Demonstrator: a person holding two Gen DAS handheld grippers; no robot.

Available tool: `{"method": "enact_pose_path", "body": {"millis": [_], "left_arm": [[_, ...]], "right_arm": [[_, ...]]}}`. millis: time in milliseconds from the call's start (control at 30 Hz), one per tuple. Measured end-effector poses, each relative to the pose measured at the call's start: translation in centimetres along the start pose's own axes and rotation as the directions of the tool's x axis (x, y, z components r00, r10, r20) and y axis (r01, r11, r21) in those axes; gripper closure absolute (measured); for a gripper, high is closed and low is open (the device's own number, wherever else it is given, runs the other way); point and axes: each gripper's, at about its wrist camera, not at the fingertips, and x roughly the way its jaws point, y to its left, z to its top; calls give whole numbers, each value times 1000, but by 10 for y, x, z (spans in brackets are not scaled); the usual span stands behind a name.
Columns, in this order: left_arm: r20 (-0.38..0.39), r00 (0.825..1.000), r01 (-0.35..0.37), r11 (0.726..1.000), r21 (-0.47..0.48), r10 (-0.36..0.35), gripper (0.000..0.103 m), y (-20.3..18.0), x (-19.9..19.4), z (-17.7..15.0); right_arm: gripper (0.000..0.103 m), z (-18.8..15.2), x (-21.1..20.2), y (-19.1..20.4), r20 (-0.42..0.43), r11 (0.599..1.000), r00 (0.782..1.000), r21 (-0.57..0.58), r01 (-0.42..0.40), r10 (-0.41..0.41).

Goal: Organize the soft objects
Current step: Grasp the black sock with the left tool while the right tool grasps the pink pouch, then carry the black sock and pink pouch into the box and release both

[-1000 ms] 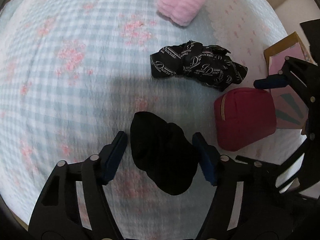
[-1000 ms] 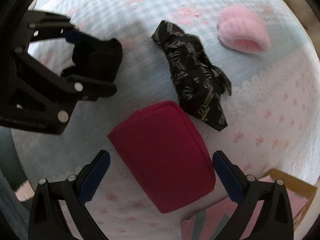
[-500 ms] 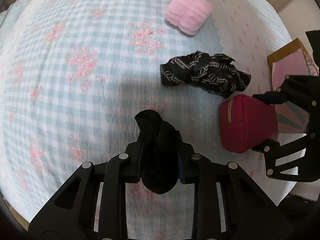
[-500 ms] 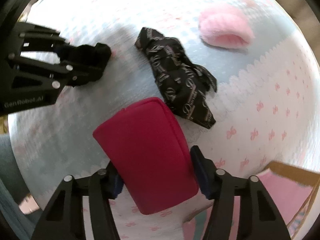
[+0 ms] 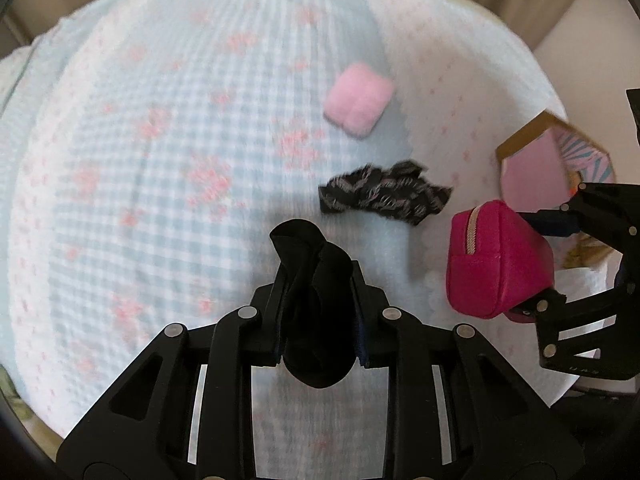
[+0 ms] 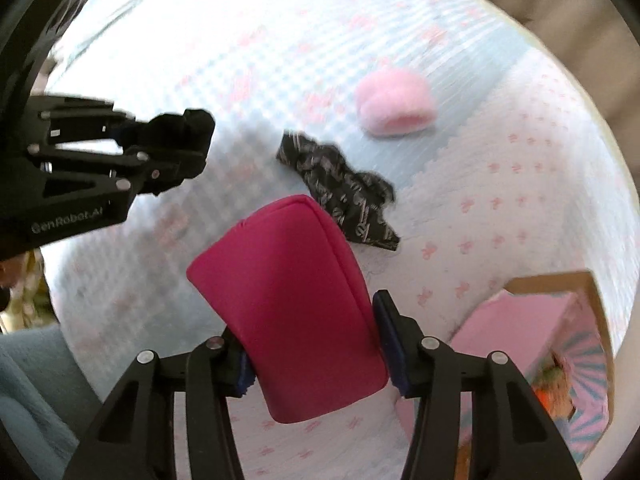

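Two soft things are held at this moment, and both holds can fail. The left gripper is pressed together on a black cloth bundle, which bulges out above and below its fingers; because the cloth is loose, a fold could slide out and the bundle could fall back on the checked bedspread. The right gripper has just been closing on the red pouch and pinches it near its lower end only, so most of the pouch sticks out toward 12 o'clock; I judge that the smooth padded side could tip or slip if the hand turns quickly. In the left wrist view the pouch hangs at 3 o'clock, close to the open pink box at 2 o'clock, and its corner could catch the box rim. A patterned black scarf and a fluffy pink item lie on the bed at about 1 o'clock, apart from each other; a low pass could drag the scarf.
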Motion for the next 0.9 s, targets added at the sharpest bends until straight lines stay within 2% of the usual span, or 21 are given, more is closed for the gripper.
{"method": "enact_pose_path", "body": {"millis": [100, 233, 367, 533, 733, 900], "left_arm": [[38, 999, 23, 1000, 7, -23, 81, -6, -27, 4], [106, 994, 24, 998, 64, -31, 81, -17, -75, 19], [173, 984, 36, 996, 87, -50, 81, -28, -124, 26], [229, 971, 46, 996, 73, -61, 81, -44, -175, 25], [298, 951, 57, 995, 81, -78, 81, -77, -211, 28], [333, 937, 65, 991, 118, -101, 81, -124, -216, 35]], "right_arm": [[55, 0, -39, -1, 45, 998, 999, 69, 6, -9], [55, -2, -90, 8, 118, 986, 992, 166, 16, -36], [55, -11, -146, 16, 192, 954, 978, 300, 20, -80], [55, -26, -192, 22, 258, 915, 960, 403, -6, -108], [55, -49, -234, 2, 347, 873, 928, 484, -55, -134], [55, -80, -258, -32, 386, 839, 907, 540, -72, -171]]}}
